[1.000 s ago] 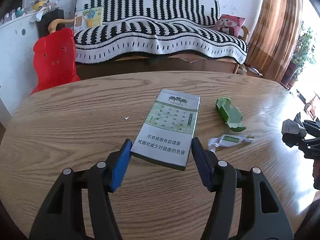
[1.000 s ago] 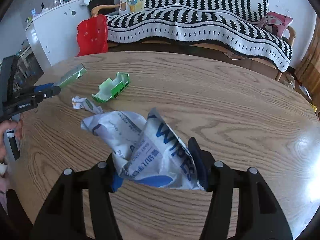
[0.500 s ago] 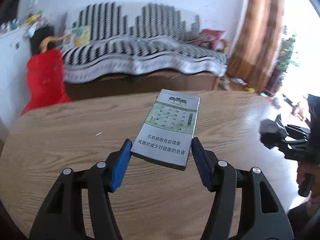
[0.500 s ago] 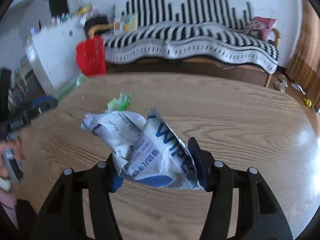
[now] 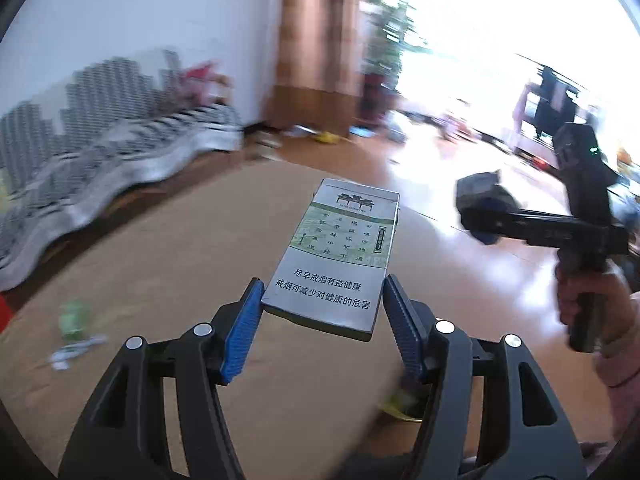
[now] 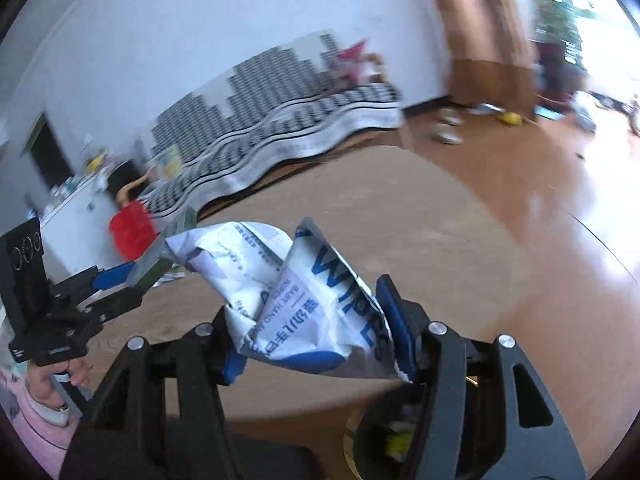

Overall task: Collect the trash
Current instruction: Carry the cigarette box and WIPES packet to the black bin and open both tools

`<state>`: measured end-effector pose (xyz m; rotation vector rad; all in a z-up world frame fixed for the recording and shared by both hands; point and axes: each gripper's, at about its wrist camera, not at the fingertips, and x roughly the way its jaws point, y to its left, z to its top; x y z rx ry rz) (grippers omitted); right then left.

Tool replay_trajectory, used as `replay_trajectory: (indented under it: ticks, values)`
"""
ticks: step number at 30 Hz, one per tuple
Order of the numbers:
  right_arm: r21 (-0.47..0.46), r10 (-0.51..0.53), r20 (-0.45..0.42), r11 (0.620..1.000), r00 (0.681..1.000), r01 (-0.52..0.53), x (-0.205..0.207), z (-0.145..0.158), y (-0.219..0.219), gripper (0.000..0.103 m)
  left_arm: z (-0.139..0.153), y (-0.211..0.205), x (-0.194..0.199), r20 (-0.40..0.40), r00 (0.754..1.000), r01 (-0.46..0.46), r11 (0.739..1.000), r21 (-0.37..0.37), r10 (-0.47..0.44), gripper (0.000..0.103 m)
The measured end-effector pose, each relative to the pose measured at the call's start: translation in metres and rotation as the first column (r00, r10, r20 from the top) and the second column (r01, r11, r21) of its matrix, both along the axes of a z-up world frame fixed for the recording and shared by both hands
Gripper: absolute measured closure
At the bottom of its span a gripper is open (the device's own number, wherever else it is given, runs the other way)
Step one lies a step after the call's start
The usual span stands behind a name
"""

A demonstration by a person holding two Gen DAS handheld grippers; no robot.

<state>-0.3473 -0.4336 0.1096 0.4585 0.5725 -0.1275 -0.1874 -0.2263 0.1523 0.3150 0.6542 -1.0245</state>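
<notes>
Two grippers, flat glossy carton, crumpled wipes packet

The grey-and-green box carries black characters; the wrapper is white with blue lettering; at ten o'clock, the black-and-white striped sofa cover.

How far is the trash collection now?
Done: nothing is visibly binned yet. In hand: the left gripper grips the box and the right gripper grips the wipes pack, above a bin at the frame's bottom. Left: a green scrap and a wrapper lie on the table.
</notes>
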Motion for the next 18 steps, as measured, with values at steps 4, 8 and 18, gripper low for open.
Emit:
replay_trajectory:
  ticks: [4,8,18]
  values:
    - [0.066,-0.084,-0.053,0.994,0.995,0.087,-0.050,-0.049,-0.037,0.046,-0.049,-0.077,-0.049,-0.101,0.990,0.107,0.987,0.120,-0.095,0.044]
    - [0.268,-0.148,-0.149,0.946,0.978,0.184,-0.067,-0.126,-0.062,0.047,-0.105,-0.113,-0.076,-0.166,0.980,0.142,0.966,0.216,-0.107,0.044]
    - [0.336,-0.157,-0.209,0.915,0.965,0.221,-0.071,-0.176,-0.070,0.047,-0.148,-0.126,-0.067,-0.268,0.960,0.150,0.955,0.256,-0.079,0.045]
